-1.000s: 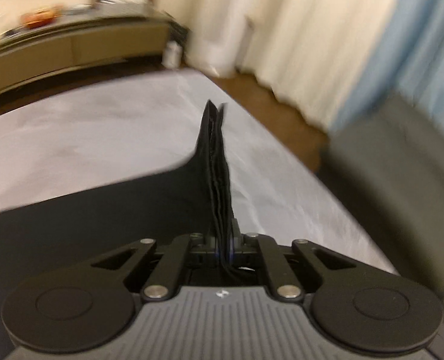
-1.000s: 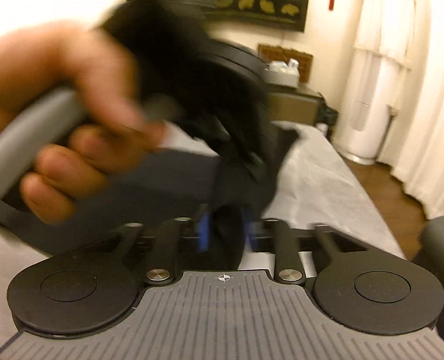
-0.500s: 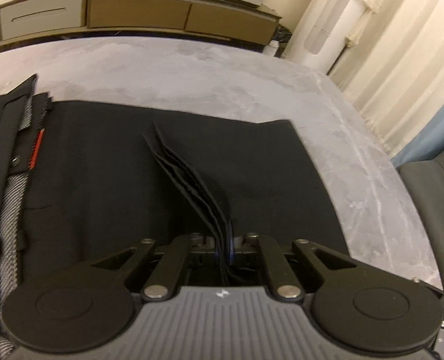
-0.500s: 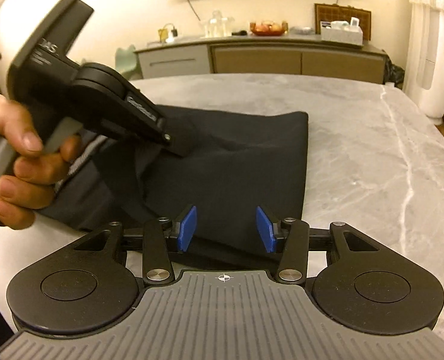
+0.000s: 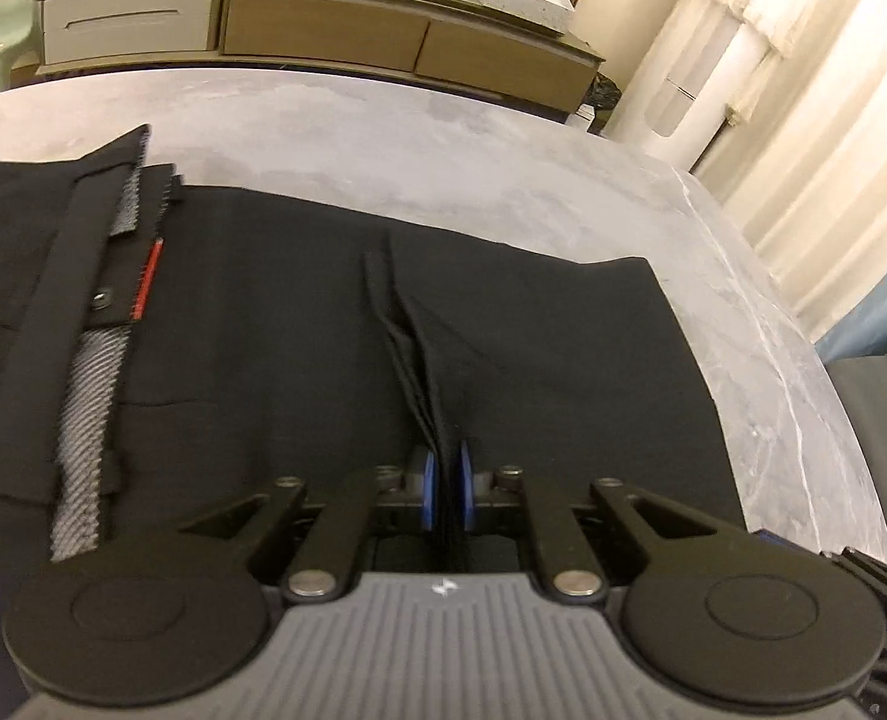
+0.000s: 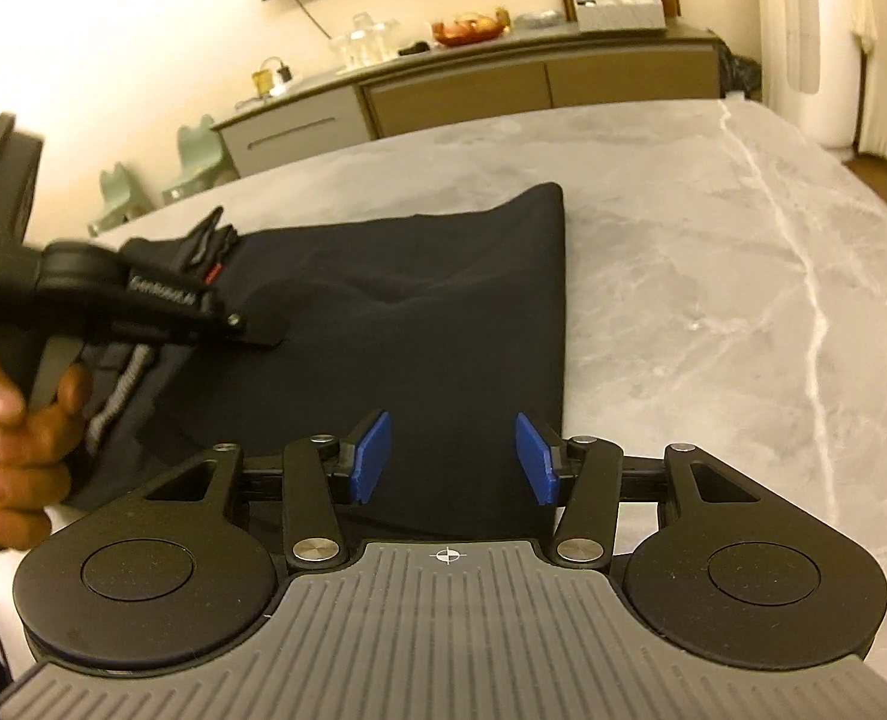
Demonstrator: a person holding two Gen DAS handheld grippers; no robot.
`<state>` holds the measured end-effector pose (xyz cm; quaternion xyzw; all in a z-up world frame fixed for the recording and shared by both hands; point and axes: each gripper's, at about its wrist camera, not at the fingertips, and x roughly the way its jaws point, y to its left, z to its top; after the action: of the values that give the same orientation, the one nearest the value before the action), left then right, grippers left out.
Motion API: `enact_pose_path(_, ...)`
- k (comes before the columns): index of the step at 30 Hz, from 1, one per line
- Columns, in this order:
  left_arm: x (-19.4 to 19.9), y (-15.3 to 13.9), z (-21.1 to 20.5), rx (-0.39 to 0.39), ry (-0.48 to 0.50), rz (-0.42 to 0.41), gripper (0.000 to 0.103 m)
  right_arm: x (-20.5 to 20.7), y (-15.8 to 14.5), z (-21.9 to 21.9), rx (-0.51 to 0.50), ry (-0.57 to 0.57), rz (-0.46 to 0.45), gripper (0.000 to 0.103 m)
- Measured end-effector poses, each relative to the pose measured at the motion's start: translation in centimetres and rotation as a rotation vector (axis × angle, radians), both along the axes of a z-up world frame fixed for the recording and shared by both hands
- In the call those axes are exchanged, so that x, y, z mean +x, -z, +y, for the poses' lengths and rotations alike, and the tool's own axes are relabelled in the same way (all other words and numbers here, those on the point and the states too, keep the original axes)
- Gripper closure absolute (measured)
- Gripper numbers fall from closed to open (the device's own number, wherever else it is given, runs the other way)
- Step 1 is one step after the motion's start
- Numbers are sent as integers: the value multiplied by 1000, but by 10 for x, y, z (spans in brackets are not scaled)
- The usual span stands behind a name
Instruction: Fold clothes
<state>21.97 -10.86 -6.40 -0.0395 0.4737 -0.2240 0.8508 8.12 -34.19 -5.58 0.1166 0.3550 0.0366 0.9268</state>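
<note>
Grey marble table (image 5: 503, 180) before a long sideboard (image 5: 323, 30); left claw (image 5: 445, 486) clenched on black trousers (image 5: 263, 330), right claw (image 6: 452, 459) released.

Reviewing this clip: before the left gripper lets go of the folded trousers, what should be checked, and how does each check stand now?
1. Left gripper pinching the trouser hems: ok, shut on several layers.
2. Right gripper clear of cloth: ok, open, its jaws have just been opening, nothing between them.
3. Fold lies on the table: ok.
4. Folded edge straight: ok, right side lines up.
5. Top layer smooth: not ok, a crease near the middle.
6. Hems level with the waistband: cannot tell.
</note>
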Motion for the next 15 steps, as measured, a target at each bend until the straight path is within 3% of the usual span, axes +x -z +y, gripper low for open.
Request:
enact_pose_path(3, 1, 3, 3, -16, 2, 24, 94, 5, 2, 5, -14, 7, 16, 47)
enact_pose_path(6, 2, 3, 1, -64, 3, 64, 76, 9, 3, 10, -28, 14, 23, 42)
enact_pose_path(8, 1, 1, -4, -73, 16, 55, 74, 9, 3, 10, -36, 19, 23, 40)
enact_pose_path(15, 3, 7, -15, -106, 19, 64, 97, 6, 7, 0, -26, 64, 36, 39)
